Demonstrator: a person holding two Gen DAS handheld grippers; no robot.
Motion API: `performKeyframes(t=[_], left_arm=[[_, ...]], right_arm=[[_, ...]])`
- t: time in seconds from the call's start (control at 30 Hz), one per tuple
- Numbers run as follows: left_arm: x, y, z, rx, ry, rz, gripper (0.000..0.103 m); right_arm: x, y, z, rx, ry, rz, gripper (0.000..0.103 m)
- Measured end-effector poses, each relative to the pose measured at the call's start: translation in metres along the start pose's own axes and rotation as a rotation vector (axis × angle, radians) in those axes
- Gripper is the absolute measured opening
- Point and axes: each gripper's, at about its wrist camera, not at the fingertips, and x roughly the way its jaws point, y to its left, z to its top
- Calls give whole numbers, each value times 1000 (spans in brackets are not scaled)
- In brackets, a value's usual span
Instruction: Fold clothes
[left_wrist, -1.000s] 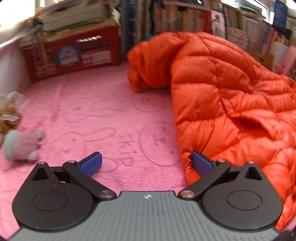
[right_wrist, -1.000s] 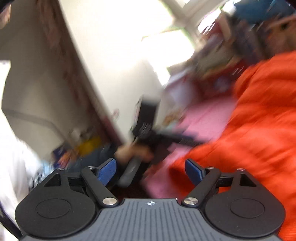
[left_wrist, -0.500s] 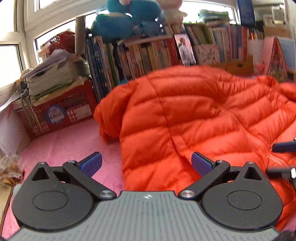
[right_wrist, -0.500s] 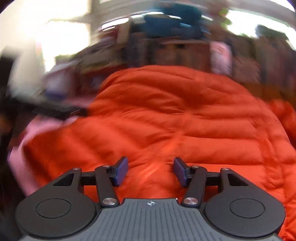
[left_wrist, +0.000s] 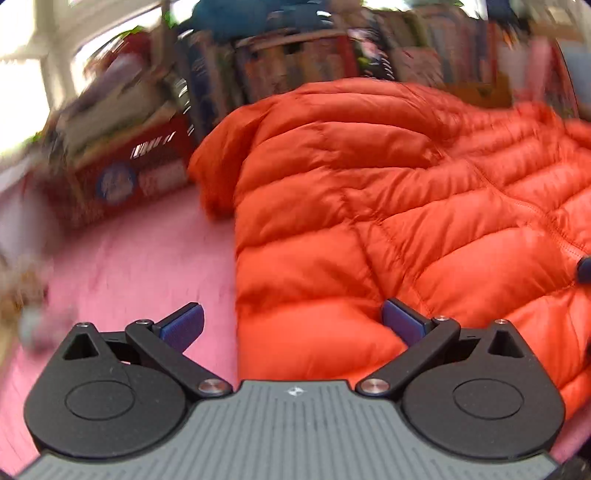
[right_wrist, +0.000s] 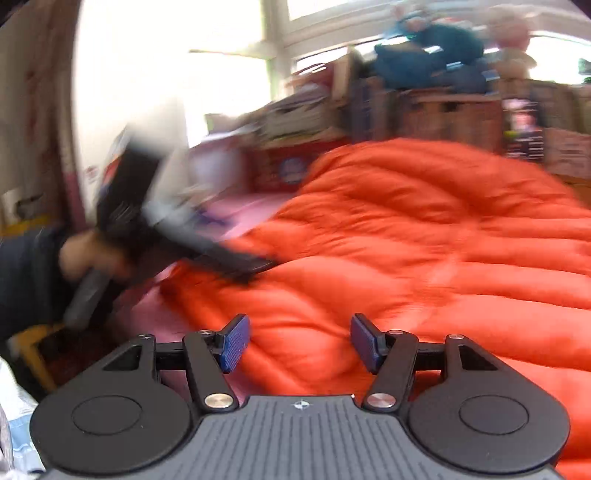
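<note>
Big orange puffer jacket is sprawled over the pink blanket, taking up most of its right side, with a red crate and bookshelves behind. The left gripper has its jaws spread wide across the jacket's left edge. The right gripper is parted too, gripping nothing, low over the near hem.
</note>
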Motion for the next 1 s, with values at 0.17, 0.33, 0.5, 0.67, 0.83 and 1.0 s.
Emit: performKeyframes(t=[0.17, 0.33, 0.5, 0.67, 0.83, 1.0], left_arm=[[-13, 4, -10, -13, -4, 15, 103], [-25, 3, -12, 17, -20, 45, 103], [-38, 11, -14, -10, 22, 36, 103], [-35, 47, 14, -276, 47, -101, 103], [-2, 64, 39, -373, 71, -133, 103], [38, 64, 60, -316, 115, -121, 103]], right_arm=[[-39, -36, -13, 41, 2, -333, 54], [-49, -60, -10, 127, -13, -395, 65], [-59, -84, -7, 212, -29, -456, 67], [-70, -109, -5, 299, -44, -517, 67], [-51, -136, 4, 330, -1, -532, 75], [-22, -153, 22, 279, 78, -499, 88]])
